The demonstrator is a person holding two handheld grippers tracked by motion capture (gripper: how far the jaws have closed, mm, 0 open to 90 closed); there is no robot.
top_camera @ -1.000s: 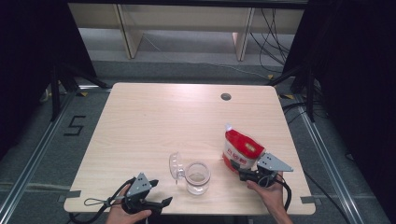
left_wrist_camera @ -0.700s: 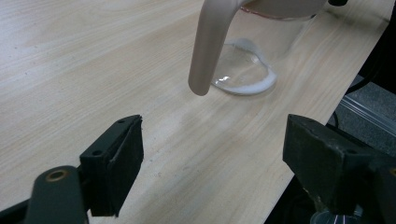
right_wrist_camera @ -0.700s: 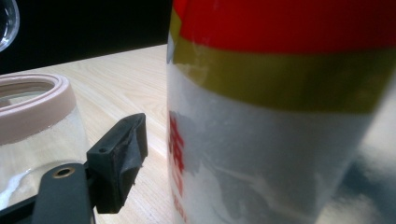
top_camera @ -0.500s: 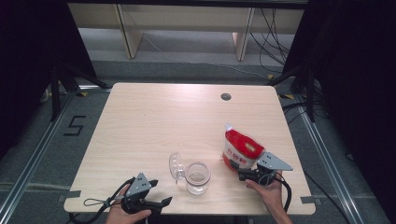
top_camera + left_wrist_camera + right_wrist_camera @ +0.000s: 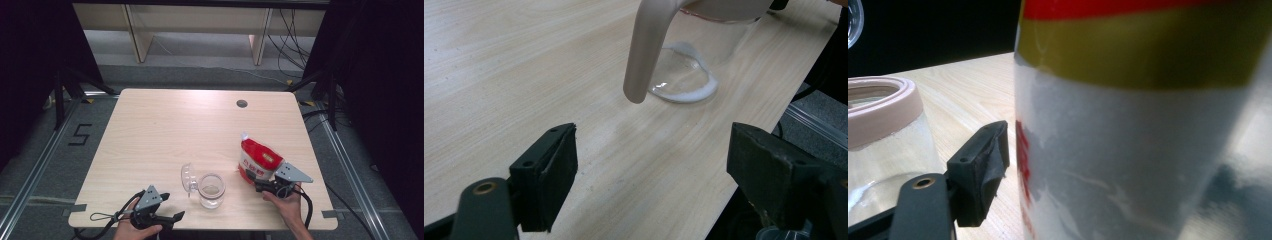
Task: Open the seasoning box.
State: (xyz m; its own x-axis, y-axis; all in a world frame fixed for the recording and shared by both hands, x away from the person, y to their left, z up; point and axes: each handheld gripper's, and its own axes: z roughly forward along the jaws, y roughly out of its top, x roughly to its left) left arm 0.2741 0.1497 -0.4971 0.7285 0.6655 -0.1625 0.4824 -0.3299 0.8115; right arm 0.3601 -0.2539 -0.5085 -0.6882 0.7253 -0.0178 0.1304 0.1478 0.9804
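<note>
A clear glass jar [image 5: 211,190] stands near the table's front edge, its hinged lid [image 5: 187,177] swung open to its left. A red, yellow and white bag [image 5: 259,160] stands upright to its right. My right gripper [image 5: 260,186] is at the bag's base. In the right gripper view the bag [image 5: 1148,140] is very close. One black pad [image 5: 979,172] stands wide, a sliver of table away from the bag, and the bag hides the other jaw. My left gripper [image 5: 170,206] is open at the front edge. Its view [image 5: 654,170] looks at the jar's base [image 5: 684,80].
The wooden table [image 5: 165,135] has a small round cable hole [image 5: 242,103] at the back right. The jar's beige rim [image 5: 883,107] is to the left of the bag in the right gripper view. Shelving and cables lie beyond the table.
</note>
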